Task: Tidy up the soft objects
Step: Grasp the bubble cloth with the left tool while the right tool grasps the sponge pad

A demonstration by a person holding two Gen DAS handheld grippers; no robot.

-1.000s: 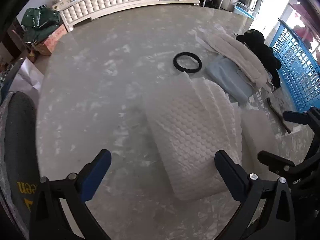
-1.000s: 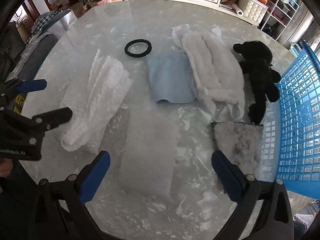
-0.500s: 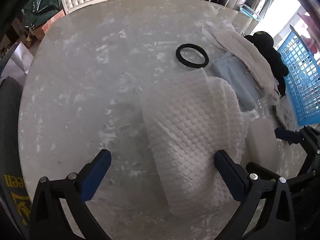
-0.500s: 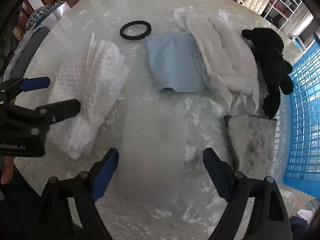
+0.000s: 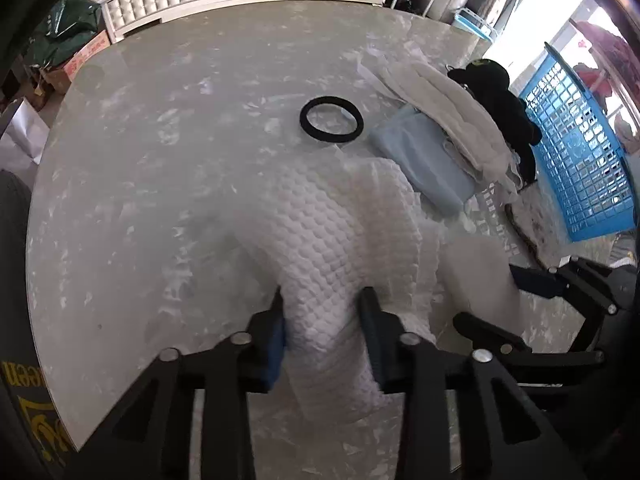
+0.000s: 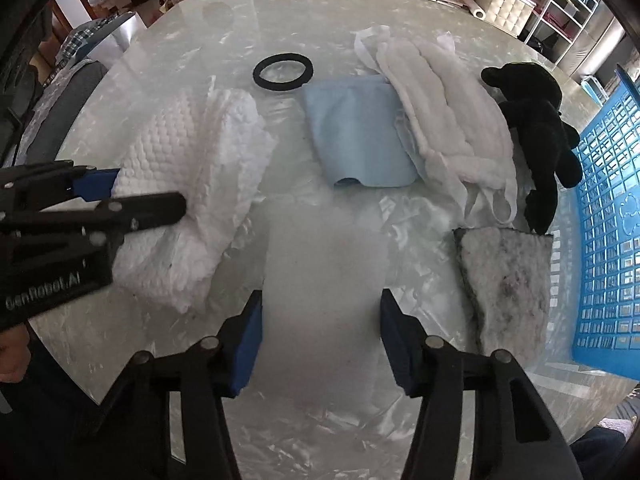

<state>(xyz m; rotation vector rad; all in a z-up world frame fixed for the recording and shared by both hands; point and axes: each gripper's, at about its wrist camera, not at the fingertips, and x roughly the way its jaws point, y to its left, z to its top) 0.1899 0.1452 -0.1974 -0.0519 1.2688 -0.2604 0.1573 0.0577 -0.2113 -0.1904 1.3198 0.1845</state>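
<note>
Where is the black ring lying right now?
The black ring lies flat on the marble table, at the far centre of the right wrist view, between the white quilted cloth and the light blue cloth, touching neither.

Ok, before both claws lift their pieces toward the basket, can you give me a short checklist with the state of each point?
1. Left claw around white quilted bubble-textured pad: ok, closing, pads pressing in.
2. Right claw around translucent white foam sheet: ok, closing; contact cannot tell.
3. Only one layer of the pad caught: cannot tell.
4. Blue plastic lattice basket within view: ok.
5. Basket has free room: cannot tell.
</note>
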